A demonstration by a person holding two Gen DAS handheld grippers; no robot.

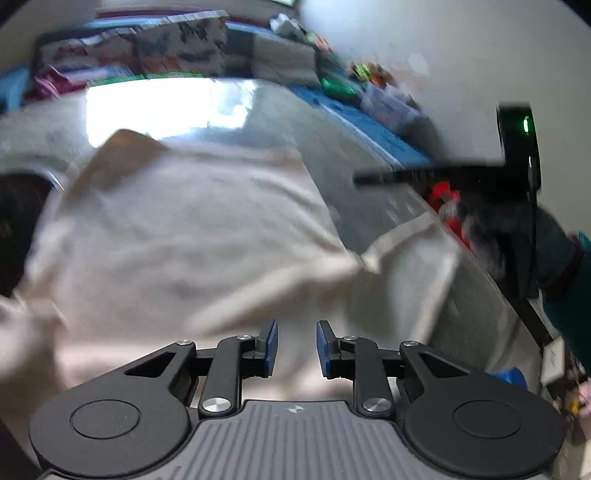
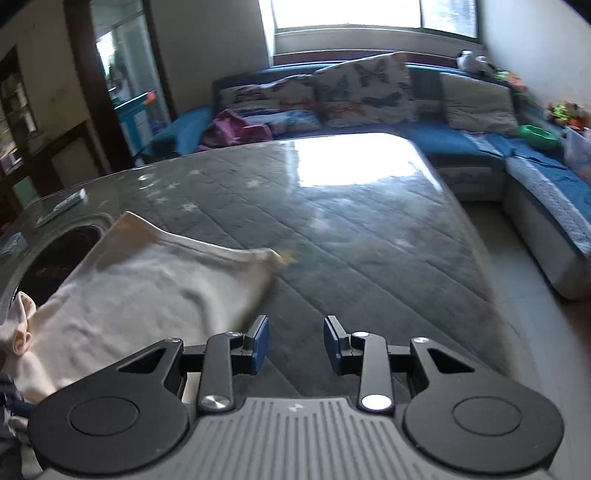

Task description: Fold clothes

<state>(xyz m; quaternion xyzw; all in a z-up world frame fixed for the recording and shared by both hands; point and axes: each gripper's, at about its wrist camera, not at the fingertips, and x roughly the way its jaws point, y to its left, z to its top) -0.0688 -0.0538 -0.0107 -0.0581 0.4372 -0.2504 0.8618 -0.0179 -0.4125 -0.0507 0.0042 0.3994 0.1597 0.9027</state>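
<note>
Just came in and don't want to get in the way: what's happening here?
Someone is folding a cream garment on a grey quilted table, holding a gripper in each hand. Both grippers are open and hold nothing: the left gripper hovers over the cloth, and the right gripper is over bare table beside it.

Daylight pours from the wide bright window (image 2: pixel 373 14), leaving a blown-out glare patch on the glossy grey quilted surface (image 2: pixel 354 162). The left wrist view is heavily motion-blurred (the cream cloth garment (image 1: pixel 192 236) smears), and fisheye bending darkens the corners.
</note>
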